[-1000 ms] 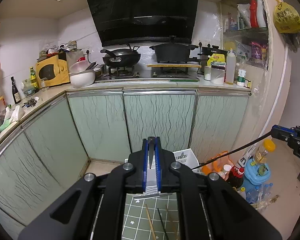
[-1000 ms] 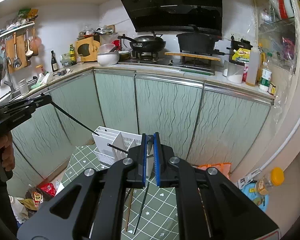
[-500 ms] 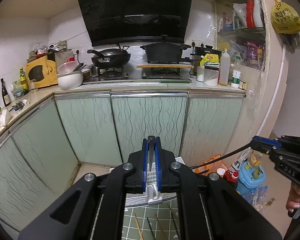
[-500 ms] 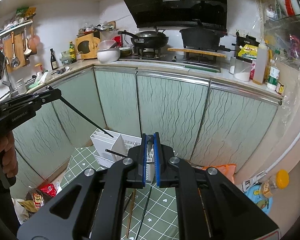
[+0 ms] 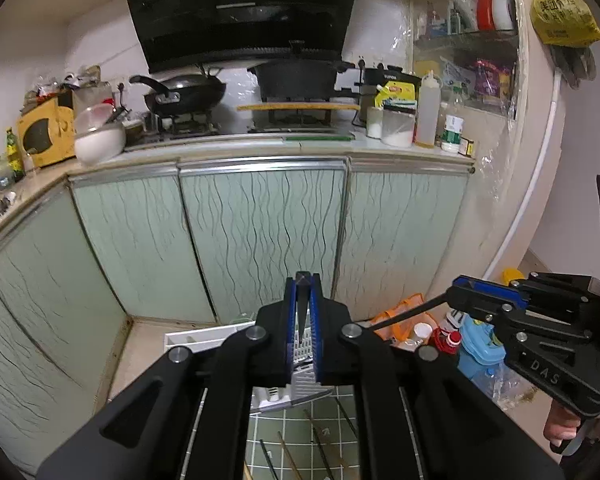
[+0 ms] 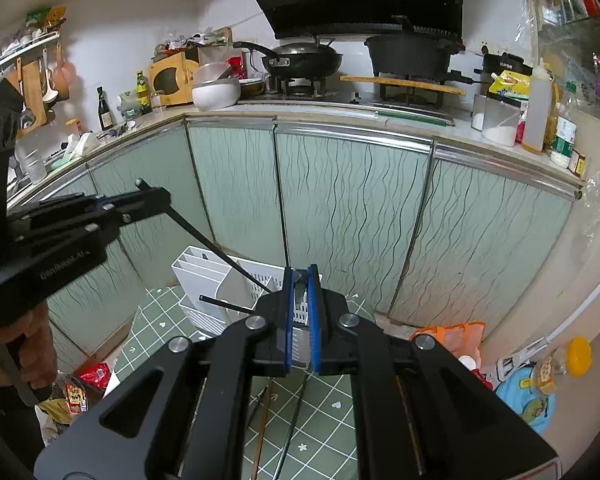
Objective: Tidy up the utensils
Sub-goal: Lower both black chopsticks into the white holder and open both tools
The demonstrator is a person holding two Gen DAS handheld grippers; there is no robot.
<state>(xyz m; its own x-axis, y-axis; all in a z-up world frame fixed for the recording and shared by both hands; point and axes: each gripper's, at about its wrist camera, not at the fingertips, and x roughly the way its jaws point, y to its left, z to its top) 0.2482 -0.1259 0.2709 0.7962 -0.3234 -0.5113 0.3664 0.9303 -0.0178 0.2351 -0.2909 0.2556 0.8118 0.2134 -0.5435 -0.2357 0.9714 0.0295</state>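
I count two grippers: left gripper [image 5: 304, 280] and right gripper [image 6: 300, 276], jaws clamped on one black chopstick [image 6: 216, 246] each. One white slotted utensil caddy [image 6: 204, 276] on green mat [image 6: 324, 400], far edge. Several chopsticks [image 5: 320, 444] loose nearer.

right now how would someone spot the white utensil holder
Follow the pale green cabinet doors under the stove down to the green tiled floor mat. The white utensil holder stands there against the cabinets: the only white, divided, slotted plastic box, with loose chopsticks lying before it.
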